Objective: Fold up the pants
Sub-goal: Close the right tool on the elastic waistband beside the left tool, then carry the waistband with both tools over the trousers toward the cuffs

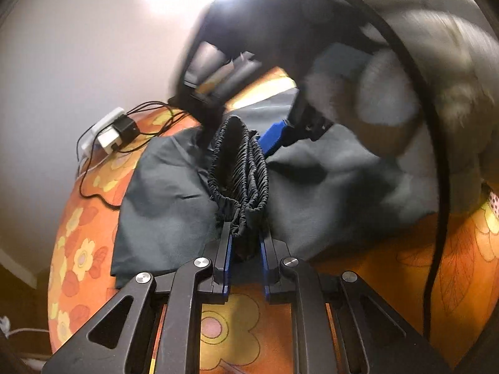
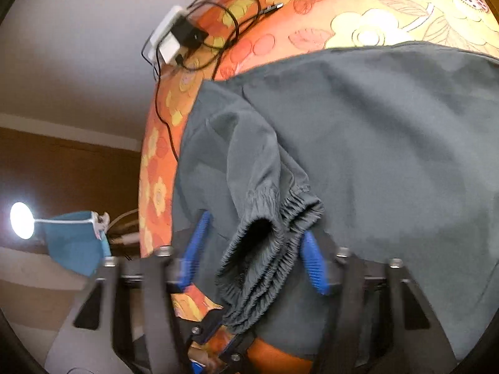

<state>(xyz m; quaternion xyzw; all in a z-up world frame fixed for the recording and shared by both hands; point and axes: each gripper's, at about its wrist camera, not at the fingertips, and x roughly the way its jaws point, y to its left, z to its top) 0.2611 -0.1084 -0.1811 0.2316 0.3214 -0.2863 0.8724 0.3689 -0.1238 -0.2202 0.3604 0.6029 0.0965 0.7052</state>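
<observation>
Dark grey pants [image 1: 174, 187] lie on an orange flowered tablecloth [image 1: 389, 265]. My left gripper [image 1: 244, 240] is shut on the gathered elastic waistband [image 1: 240, 168] and holds it bunched and lifted. My right gripper shows in the left wrist view [image 1: 237, 137] at the far end of the waistband, its blue pads spread wide either side of it. In the right wrist view the right gripper [image 2: 252, 249] is open, with the elastic waistband [image 2: 268, 265] lying loose between its blue fingers [image 2: 312, 261]. The rest of the pants [image 2: 389, 140] spreads flat beyond.
A white power strip with a black adapter [image 1: 110, 131] and tangled black cables lies at the table's far edge, also in the right wrist view [image 2: 177, 35]. A lamp [image 2: 21, 219] and a blue object [image 2: 75, 240] sit off the table's left side.
</observation>
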